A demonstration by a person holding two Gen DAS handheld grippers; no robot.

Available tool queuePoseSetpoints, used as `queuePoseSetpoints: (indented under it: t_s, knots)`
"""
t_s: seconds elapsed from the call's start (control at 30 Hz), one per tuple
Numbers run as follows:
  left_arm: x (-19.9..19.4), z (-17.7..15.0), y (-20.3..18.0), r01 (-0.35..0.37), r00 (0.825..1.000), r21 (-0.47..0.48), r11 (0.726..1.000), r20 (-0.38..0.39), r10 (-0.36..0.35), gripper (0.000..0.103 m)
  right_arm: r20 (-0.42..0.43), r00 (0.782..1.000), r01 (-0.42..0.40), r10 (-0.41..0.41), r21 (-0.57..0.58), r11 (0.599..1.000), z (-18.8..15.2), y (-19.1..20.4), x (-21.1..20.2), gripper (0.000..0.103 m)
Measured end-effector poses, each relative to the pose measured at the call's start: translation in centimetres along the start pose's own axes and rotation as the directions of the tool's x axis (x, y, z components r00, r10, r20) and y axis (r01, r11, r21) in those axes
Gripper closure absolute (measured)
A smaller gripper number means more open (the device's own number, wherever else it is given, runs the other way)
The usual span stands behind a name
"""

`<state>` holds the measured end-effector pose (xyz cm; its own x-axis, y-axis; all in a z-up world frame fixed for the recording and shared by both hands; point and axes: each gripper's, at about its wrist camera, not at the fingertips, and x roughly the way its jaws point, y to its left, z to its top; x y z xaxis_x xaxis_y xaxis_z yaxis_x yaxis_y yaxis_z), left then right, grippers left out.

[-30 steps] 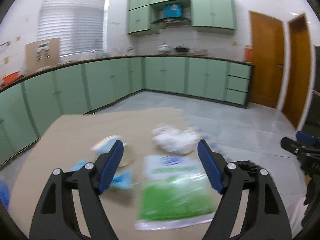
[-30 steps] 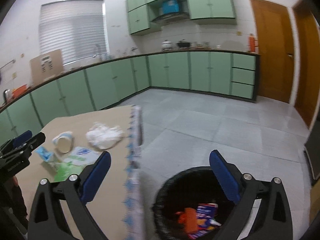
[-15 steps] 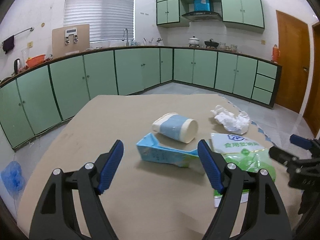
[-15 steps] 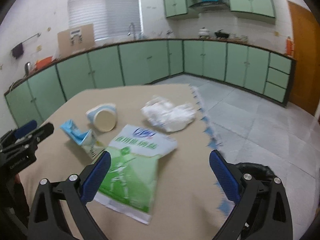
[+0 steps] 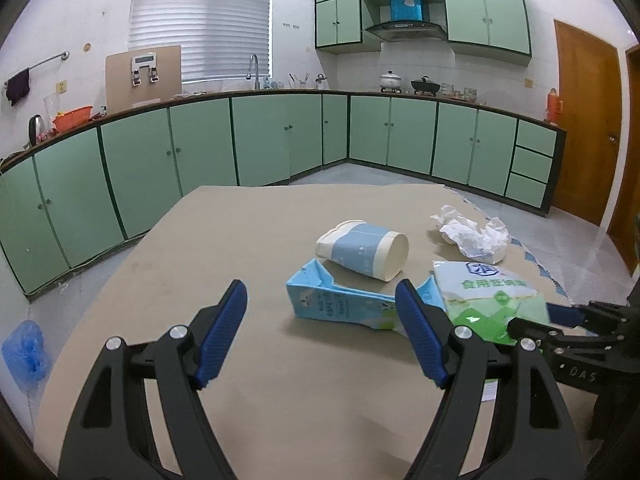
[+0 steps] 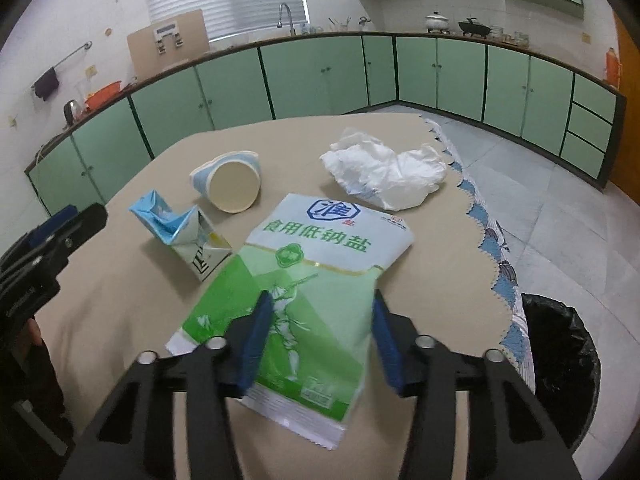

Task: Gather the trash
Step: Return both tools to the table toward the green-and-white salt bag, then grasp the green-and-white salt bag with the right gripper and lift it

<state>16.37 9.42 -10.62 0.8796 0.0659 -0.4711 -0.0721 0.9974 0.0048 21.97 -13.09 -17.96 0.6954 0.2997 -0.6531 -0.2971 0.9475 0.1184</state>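
The green-and-white salt bag [image 6: 304, 276] lies flat on the bench [image 6: 440, 248], in the lower middle of the right wrist view, its long axis running from the lower centre up toward the upper right of the frame, almost in line with the right gripper [image 6: 322, 334]. That gripper stands part-way open and grips nothing; its blue pads sit over the bag's near end, one on each side of the printed green panel, so the bag lies directly ahead and below. Whether the pads touch the film cannot be told.

Left of the bag, just beside its edge, sits the torn blue carton [image 6: 182, 232], and beyond that the paper cup [image 6: 230, 186] on its side, mouth toward the camera. The crumpled white paper [image 6: 384, 174] lies past the bag's far end, near the scalloped edge of the bench cloth.

In the left wrist view the left gripper [image 5: 320, 330] is wide open and empty, low in the frame, pointing at the carton [image 5: 340, 304] just ahead, with the cup [image 5: 364, 250] behind it and the bag [image 5: 488, 300] off to the right.

The right gripper is plainly the nearer to the bag. The bag's right side has bare bench up to the edge, and the black-lined bin [image 6: 560, 364] stands on the floor just past that edge at lower right; I judge a short carry rightward is open, while the left side is crowded by the carton.
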Motion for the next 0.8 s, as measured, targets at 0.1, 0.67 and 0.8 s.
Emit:
queuePoseSetpoints:
  t_s: [0.1, 0.67, 0.8]
  knots:
    - [0.0, 0.2, -0.7, 0.012, 1.000, 0.007, 1.000, 0.004, -0.012, 0.028, 0.000, 0.999, -0.032, 0.032, 0.011, 0.999, 0.0, -0.1, -0.3, 0.070]
    - [2.8, 0.0, -5.6, 0.049, 0.997, 0.046, 0.998, -0.062, -0.046, 0.026, 0.064, 0.998, 0.007, -0.007, 0.003, 1.000, 0.8, -2.3, -2.3, 0.098]
    - [3.7, 0.0, -5.6, 0.021, 0.995, 0.035, 0.999, -0.098, -0.017, 0.026, 0.062, 0.998, 0.001, -0.002, 0.014, 1.000, 0.7, -2.6, -2.2, 0.098]
